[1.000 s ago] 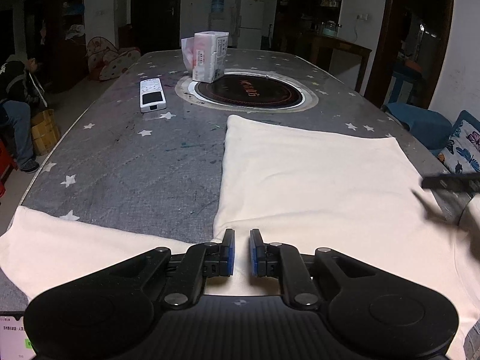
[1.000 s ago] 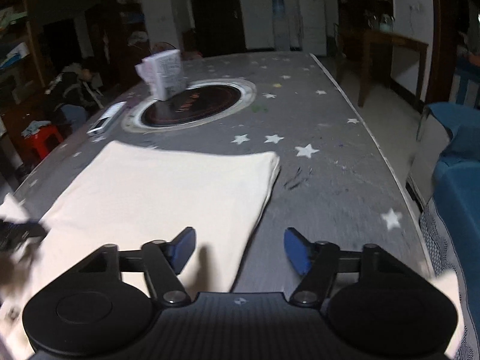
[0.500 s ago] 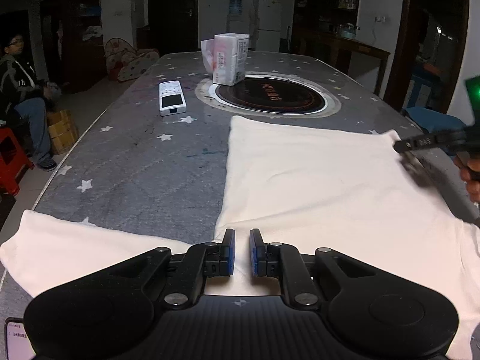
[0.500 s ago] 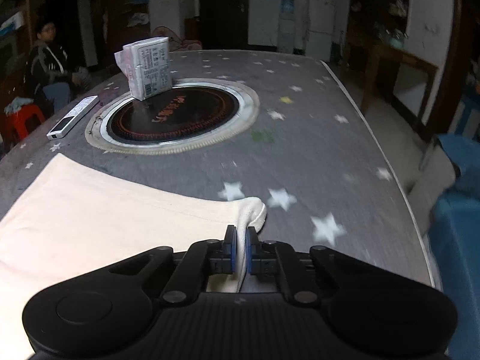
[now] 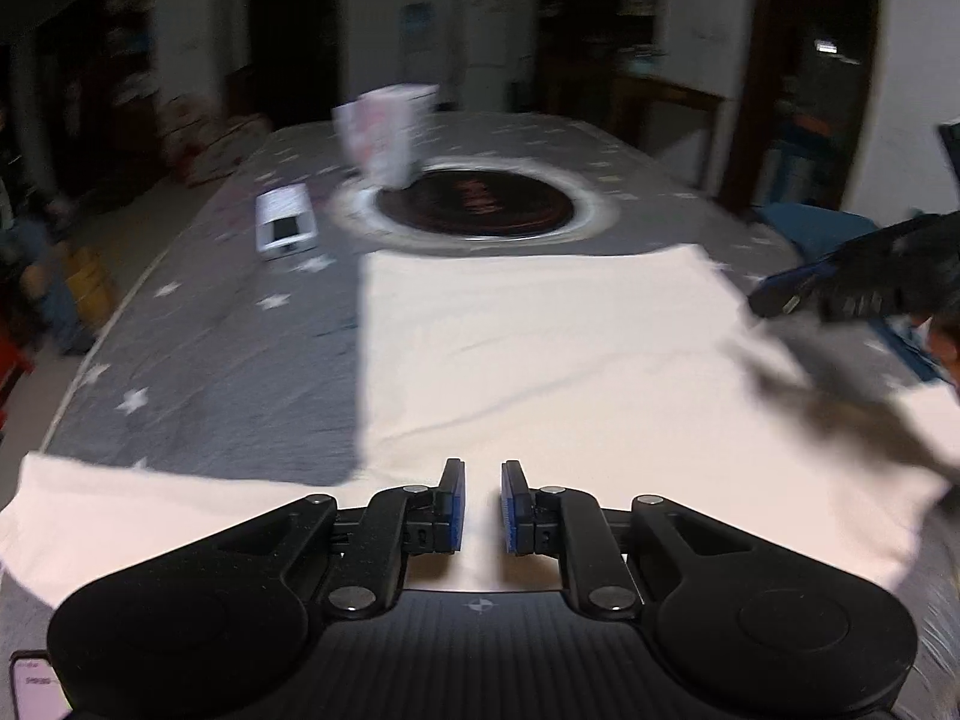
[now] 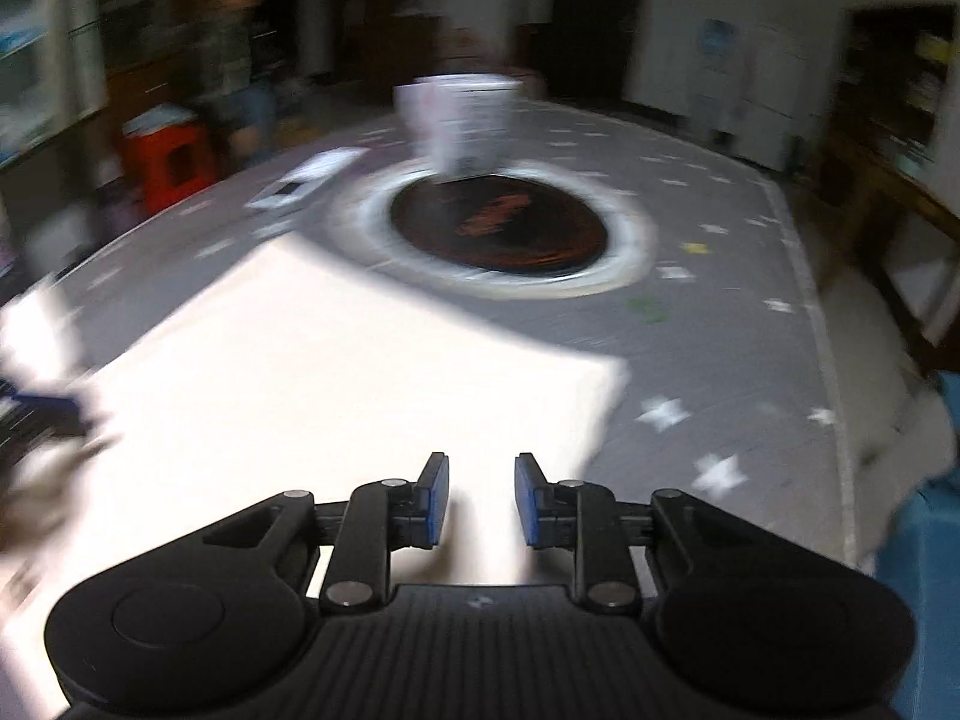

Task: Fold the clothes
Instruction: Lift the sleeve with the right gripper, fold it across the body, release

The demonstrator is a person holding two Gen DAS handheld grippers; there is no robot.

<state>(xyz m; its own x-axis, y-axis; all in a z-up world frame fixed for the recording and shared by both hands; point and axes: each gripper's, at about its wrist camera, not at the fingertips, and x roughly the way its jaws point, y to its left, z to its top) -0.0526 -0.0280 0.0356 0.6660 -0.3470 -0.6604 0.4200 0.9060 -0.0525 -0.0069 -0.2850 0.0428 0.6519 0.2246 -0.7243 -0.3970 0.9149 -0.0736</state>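
A white garment [image 5: 540, 360] lies flat on the grey star-patterned table [image 5: 240, 360], one sleeve [image 5: 120, 498] reaching left. My left gripper [image 5: 478, 504] sits over the near edge; its jaws stand slightly apart with white cloth showing in the gap, so the grip is unclear. My right gripper [image 6: 478, 501] is partly open above the garment [image 6: 330, 384] near its right edge, holding nothing. It also shows in the left wrist view [image 5: 798, 294] at the garment's right side. Both views are blurred.
A round black cooktop inset [image 5: 474, 210] lies beyond the garment, with a white box [image 5: 390, 138] at its rim and a white remote [image 5: 285, 228] to the left. A blue seat [image 6: 924, 570] stands off the table's right edge. A seated person [image 6: 240, 90] is at far left.
My right gripper was shut on the garment's corner half a second ago; now its jaws have opened and it has pulled back over the cloth. My left gripper's gap has widened slightly.
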